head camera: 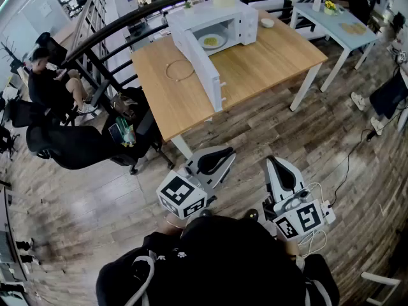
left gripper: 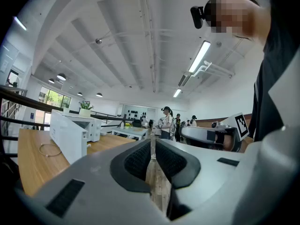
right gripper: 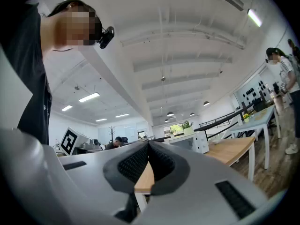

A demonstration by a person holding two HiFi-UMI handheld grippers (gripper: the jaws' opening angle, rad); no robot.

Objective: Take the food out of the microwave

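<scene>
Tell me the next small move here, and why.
Probably step toward the table and lift the right claw toward the microwave, opening it on the way. The door already stands open and the plate of food sits inside, but that claw and the left claw are both shut, empty and well short of the table.

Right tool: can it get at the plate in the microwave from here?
Probably not yet. The microwave door hangs open and nothing blocks the plate, but the right tool sits shut, well back from the table; a step forward is needed.
</scene>
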